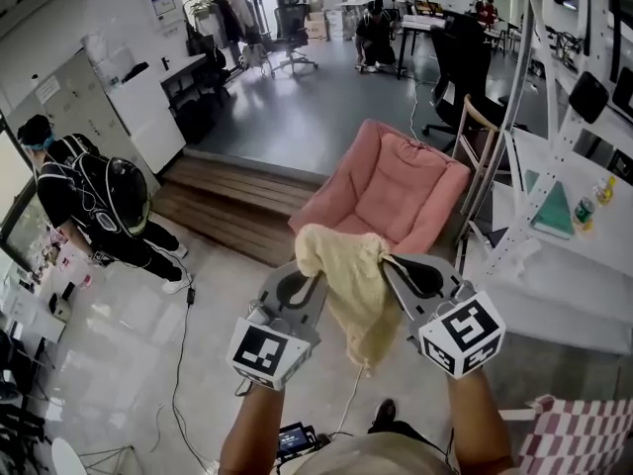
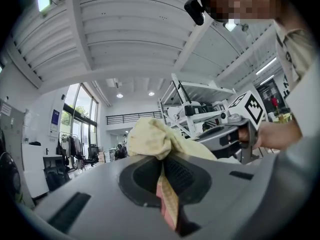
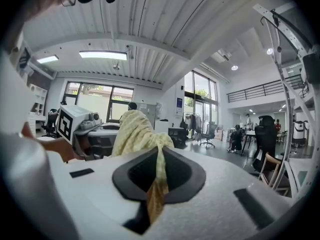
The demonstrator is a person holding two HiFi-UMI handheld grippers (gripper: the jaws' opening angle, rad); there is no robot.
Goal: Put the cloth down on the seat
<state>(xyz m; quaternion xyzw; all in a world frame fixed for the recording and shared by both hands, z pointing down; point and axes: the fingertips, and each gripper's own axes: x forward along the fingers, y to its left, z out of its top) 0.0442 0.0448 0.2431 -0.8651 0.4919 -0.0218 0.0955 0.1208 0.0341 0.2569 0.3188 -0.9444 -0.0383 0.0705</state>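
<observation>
My left tongs (image 1: 311,283) and right tongs (image 1: 396,265) are each clamped shut on an upper edge of the yellow cloth (image 1: 348,285). The cloth hangs bunched between them in the air, just in front of the pink seat (image 1: 391,191), not touching it. A wooden step (image 1: 237,201) lies left of the seat

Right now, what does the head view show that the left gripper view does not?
Only the head view shows the pink cushioned armchair ahead, the wooden step and a crouching person in black. Only the left gripper view shows the ribbed white ceiling and, close up, the left gripper with its jaws shut on the pale yellow cloth. Both show that cloth bunched between the two grippers, with the right gripper holding its other end.
</observation>
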